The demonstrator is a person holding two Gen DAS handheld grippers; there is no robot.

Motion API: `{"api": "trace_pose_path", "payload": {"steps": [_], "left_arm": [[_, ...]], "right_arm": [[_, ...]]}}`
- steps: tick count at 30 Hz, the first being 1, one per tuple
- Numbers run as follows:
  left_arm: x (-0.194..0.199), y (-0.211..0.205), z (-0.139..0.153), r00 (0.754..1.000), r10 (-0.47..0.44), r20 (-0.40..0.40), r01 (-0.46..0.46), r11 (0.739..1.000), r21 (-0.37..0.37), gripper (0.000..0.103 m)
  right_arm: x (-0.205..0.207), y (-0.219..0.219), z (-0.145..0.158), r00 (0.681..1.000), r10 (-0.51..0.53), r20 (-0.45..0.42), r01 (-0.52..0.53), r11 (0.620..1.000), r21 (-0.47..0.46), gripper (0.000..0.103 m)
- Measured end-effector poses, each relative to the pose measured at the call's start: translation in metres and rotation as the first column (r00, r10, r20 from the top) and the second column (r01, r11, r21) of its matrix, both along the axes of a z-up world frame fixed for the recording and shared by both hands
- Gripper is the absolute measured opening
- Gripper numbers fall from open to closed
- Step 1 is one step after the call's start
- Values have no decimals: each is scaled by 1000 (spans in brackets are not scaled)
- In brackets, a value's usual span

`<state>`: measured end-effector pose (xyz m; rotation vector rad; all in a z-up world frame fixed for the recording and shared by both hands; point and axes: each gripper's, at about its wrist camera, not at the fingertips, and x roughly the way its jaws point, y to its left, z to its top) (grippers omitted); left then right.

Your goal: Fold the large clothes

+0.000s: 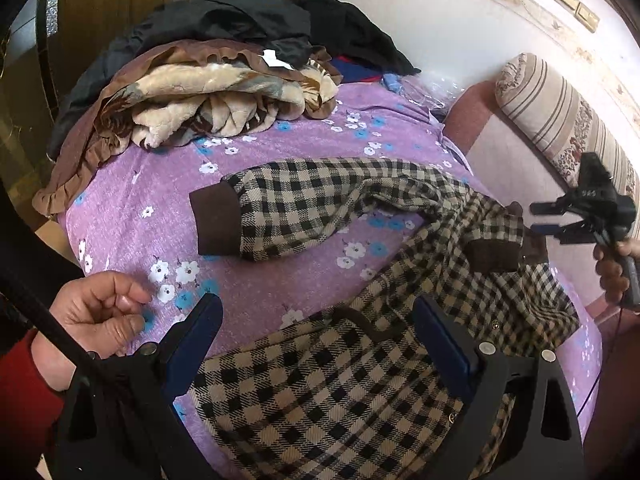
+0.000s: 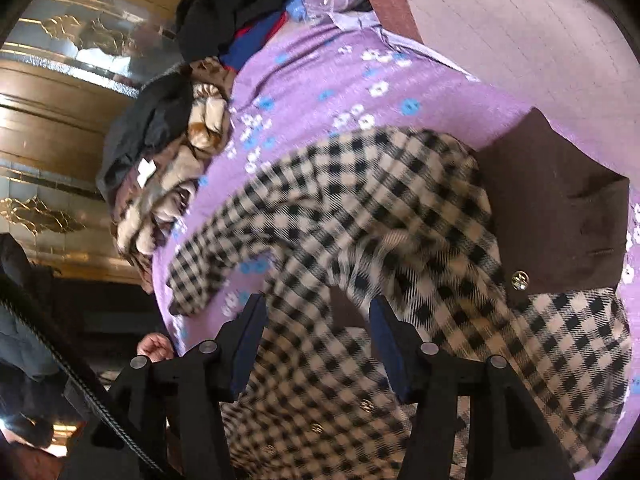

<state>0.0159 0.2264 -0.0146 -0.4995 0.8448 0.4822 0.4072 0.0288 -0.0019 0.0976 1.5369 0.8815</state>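
A beige-and-black checked coat lies spread on the purple flowered bedsheet. One sleeve reaches left and ends in a brown cuff. The other brown cuff lies folded over the coat's body. My left gripper hovers open over the coat's near part, holding nothing. My right gripper is held in a hand at the right, beside the folded cuff, with its jaws apart. In the right wrist view it is open above the blurred coat, near the brown collar.
A beige and brown blanket and dark clothes are heaped at the bed's far end. A striped pillow lies along the wall on the right. A bare hand in a red sleeve rests at lower left. A wooden wardrobe stands beyond the bed.
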Motion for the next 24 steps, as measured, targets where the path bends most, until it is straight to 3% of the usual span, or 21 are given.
{"api": "trace_pose_path", "payload": {"steps": [3,6,10,12,15,16,19,24], "left_arm": [[-2,-1,1,1000,5,3,-5,1000,3,95],[-8,-3,3,1000,5,10,-5,1000,5,95],[-17,-3,1,1000,21,12,-21,1000,-8,95],[-21,-3,-2,999,33,14,-33,999,-18,95],[-23,-5,-4,999,36,6,-36,999,-23,95],[-24,-6,-4,999,34,4,-34,999,-19,95],[-25,-9,-4,1000,25,5,-25,1000,-15,95],[-25,-10,-1,1000,24,11,-24,1000,-16,95]], "right_arm": [[0,12,-24,998,-2,-69,0,999,-36,56],[0,18,-27,1000,-9,4,9,981,-192,52],[-12,9,-26,991,87,97,-48,935,-351,52],[-14,5,-37,994,93,63,-66,938,-341,50],[-21,18,-54,990,140,25,-125,940,-318,4],[-25,23,-55,987,157,34,-136,931,-339,4],[-34,40,-28,977,209,35,-192,943,-273,4],[-31,68,12,974,221,-53,-227,965,-135,4]]}}
